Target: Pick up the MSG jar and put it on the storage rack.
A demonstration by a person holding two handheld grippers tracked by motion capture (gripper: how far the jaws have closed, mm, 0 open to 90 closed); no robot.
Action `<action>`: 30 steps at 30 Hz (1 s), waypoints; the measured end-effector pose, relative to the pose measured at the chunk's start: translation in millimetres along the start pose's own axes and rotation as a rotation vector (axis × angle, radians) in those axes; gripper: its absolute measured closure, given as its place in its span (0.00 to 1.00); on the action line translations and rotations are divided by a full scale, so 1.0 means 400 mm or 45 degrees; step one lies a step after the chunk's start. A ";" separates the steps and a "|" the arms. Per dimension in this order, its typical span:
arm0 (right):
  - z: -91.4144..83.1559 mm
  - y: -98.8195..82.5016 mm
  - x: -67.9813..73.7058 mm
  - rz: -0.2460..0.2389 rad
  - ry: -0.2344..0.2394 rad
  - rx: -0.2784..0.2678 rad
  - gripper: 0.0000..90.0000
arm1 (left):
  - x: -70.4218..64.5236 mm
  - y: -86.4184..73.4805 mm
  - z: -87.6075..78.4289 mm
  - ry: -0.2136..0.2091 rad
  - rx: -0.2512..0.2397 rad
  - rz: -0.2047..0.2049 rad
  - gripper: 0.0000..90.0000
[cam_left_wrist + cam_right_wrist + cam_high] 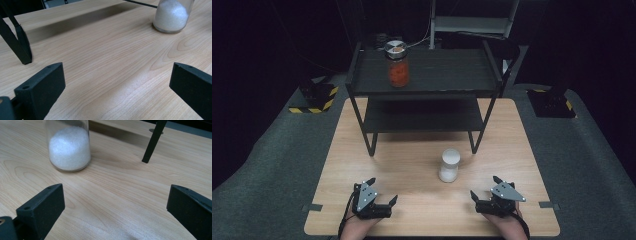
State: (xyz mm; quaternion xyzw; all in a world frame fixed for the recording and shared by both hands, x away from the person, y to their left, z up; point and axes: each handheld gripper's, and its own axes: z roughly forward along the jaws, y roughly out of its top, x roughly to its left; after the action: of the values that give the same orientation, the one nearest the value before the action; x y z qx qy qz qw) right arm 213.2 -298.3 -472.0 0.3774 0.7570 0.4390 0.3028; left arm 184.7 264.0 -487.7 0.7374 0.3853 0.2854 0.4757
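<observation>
Both claws wide open, nothing held. Left gripper [379, 192] at ~7 o'clock on the table [412, 165], right gripper [488, 188] at ~5 o'clock, both resting near the front edge.

Largest down: black 2-tier rack [424, 85] at 12 o'clock, legs on the tabletop. Jar w/ orange contents [398, 65] on its top shelf, left part. Then the white jar [449, 165] standing upright at table centre-right, just in front of the rack's right front leg, closer to the R claw, apart from both.

Handling, my guess: white jar is clear glass w/ white granules filling the lower part per both gripper views [171, 15] [68, 146], so moderately heavy, rigid, slick walls, breakable. Grab mid-body across the dia, jaws level, firm squeeze, keep it upright. R claw has the shorter reach; jar sits ~11 o'clock from it.
</observation>
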 end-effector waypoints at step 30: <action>-0.018 -0.003 0.012 -0.020 -0.008 -0.035 0.01 | 0.001 0.006 0.001 -0.018 0.019 0.038 0.00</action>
State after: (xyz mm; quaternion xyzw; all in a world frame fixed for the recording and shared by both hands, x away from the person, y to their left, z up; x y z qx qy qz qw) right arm 204.6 -297.7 -470.8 0.3685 0.7530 0.4459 0.3138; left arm 186.2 263.6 -485.7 0.7485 0.3732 0.2844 0.4687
